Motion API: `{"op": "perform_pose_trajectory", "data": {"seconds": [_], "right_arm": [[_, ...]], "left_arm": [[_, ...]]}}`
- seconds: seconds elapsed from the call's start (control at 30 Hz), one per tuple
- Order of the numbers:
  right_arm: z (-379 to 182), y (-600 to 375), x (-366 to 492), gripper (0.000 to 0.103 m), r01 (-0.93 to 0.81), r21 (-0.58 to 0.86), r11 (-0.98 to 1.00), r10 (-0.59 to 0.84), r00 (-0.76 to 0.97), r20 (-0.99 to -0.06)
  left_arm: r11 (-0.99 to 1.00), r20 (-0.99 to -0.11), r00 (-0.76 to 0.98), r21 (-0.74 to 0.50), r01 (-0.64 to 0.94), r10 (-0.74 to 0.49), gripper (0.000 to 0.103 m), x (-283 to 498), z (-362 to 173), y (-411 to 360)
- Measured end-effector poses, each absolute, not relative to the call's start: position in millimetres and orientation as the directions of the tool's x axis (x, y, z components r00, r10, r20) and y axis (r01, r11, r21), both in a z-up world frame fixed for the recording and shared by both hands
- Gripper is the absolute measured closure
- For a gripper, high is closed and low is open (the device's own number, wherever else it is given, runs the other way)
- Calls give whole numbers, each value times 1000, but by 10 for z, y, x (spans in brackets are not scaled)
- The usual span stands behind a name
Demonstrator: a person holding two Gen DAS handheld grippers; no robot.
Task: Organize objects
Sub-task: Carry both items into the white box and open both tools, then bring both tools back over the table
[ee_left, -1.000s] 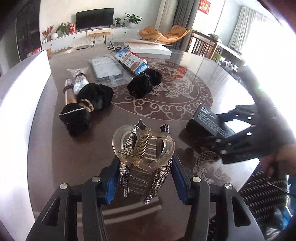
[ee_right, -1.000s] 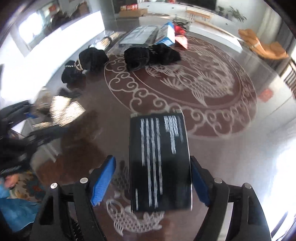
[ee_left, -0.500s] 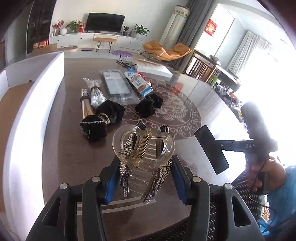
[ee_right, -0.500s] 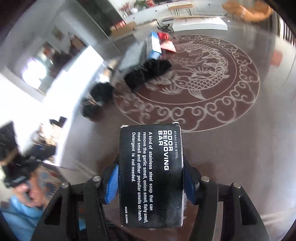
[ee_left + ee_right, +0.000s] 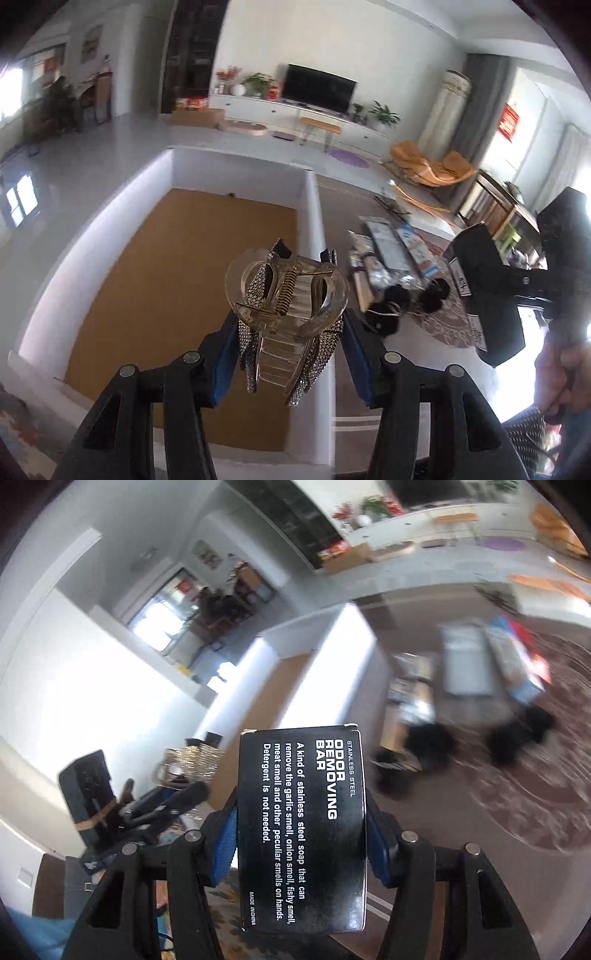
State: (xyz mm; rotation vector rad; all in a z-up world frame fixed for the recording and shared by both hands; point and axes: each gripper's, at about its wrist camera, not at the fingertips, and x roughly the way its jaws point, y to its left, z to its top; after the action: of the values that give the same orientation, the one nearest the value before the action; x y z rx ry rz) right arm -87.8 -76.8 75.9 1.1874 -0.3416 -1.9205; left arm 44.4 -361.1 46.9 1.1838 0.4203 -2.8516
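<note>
Ahead of and below the left tongs [image 5: 290, 345], a white-walled box [image 5: 314, 236] is seen. A black carton [image 5: 301, 827] is pinched by the right tongs [image 5: 301, 843]; a clear hair claw [image 5: 286, 295] is pinched by the left.

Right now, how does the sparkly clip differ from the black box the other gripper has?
The hair claw clip is clear plastic with rhinestones and a metal spring; the odor removing bar box is flat, opaque black with white print. The clip is curved and toothed, the box rectangular. Both are clamped, clip in the left gripper, box in the right gripper.
</note>
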Motion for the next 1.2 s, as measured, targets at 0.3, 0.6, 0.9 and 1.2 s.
{"op": "perform_pose_trajectory", "data": {"seconds": [0.3,0.6,0.9,1.2], "right_arm": [[623,-2598,-915,23,648,439,-623,-673,-158,-723],[585,-1799,-646,8,619,199,-760,-552,-452,-701],[-498,481,-737,6,210,-26,-977,-112,-620,-777],[-807,1471,-655,6,32,-51,-998,24,-568,-823]], "left_arm": [[-938,-834,-525,-28,345,-168,33,158,-154,-4202],[-934,-740,-661,-140,328,-121,27,249,47,-3887],[-960,-650,-733,-281,-12,200,13,244,481,-2579],[-937,-734,-583,-248,-247,348,9,29,-389,-1003]]}}
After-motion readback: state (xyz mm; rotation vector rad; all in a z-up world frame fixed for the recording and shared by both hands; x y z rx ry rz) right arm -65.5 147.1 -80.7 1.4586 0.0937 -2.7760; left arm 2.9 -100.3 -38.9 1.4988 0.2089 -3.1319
